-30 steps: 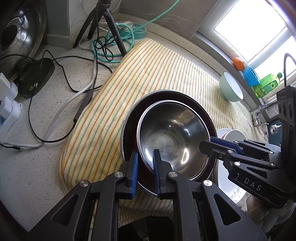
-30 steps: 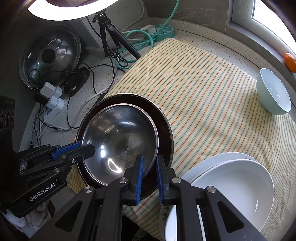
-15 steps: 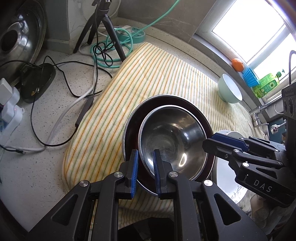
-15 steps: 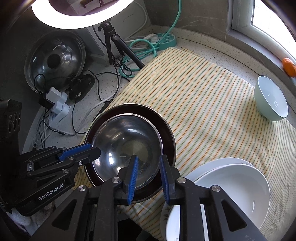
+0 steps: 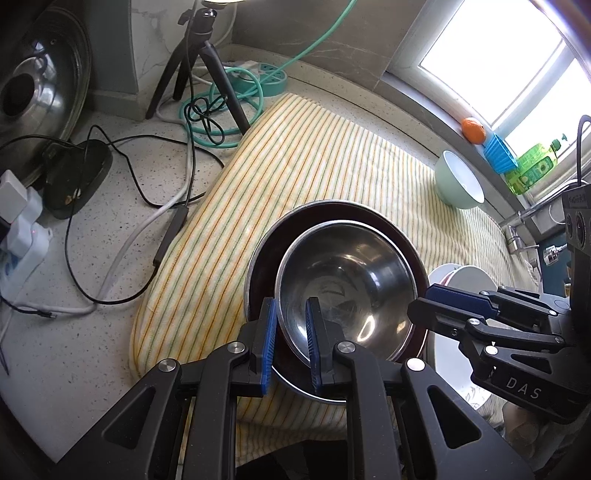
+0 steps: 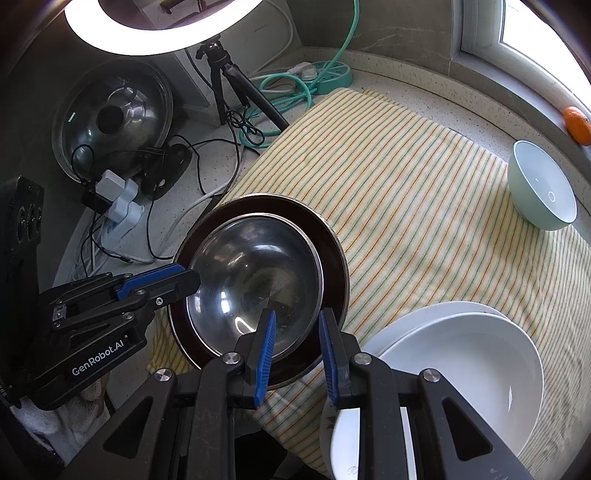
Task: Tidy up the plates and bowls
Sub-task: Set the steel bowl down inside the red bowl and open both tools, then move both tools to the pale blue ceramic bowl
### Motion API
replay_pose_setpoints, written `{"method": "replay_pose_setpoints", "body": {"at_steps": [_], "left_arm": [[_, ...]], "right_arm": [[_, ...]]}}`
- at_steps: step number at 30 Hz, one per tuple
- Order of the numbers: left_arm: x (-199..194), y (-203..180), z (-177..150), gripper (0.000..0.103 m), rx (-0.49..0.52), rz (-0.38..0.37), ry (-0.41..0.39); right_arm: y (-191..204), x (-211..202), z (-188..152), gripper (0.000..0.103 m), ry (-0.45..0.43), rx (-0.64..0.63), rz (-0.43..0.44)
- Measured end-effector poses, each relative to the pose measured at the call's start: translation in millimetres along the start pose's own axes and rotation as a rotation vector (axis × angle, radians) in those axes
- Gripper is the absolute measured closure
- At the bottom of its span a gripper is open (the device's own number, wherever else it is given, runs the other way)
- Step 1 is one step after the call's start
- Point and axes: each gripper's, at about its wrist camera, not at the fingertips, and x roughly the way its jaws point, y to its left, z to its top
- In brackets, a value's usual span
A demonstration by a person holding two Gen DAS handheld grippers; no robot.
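The steel bowl (image 5: pixel 345 284) sits inside a dark-rimmed plate (image 5: pixel 258 266) on the striped cloth (image 5: pixel 314 158), near the front edge of the bench (image 5: pixel 74 332). A second ago the right tool (image 6: pixel 295 345) was pinching the bowl's near rim. Now its blue pads have spread apart and no longer touch the rim, which lies below the gap between them. The bowl and plate have stayed in the same spot on the cloth.

The left tool (image 5: pixel 290 341) is pressed together on the bowl's rim, one blue pad outside the wall and one inside, as it was before. It has not moved.

The right wrist view shows the whole white bowl (image 6: pixel 461 373), sitting on a white plate (image 6: pixel 391 332) just beside the dark plate. The left wrist view shows only a bit of them behind the right tool. The right view also shows the bright ring light (image 6: pixel 162 29) on top of the tripod (image 6: pixel 229 85). The left view shows things on the window sill that the other misses: a blue holder (image 5: pixel 498 153) and a green bottle (image 5: pixel 533 166) next to the orange (image 5: pixel 473 130). Both views show the pale green bowl (image 6: pixel 541 188) tilted at the far edge of the cloth, well apart from the steel bowl.
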Motion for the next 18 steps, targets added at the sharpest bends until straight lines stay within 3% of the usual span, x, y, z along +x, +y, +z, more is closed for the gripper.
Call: {"method": "replay_pose_setpoints", "body": {"at_steps": [12, 18], "left_arm": [[-27.1, -6.0, 6.4, 0.089, -0.017, -0.036, -0.058], [-35.0, -29.4, 19.1, 0.089, -0.003, -0.072, -0.095]], "right_arm": [[-23.6, -36.7, -7.4, 0.081, -0.097, 0.076, 0.054], [-55.0, -74.8, -12.5, 0.081, -0.184, 0.11, 0.018]]}}
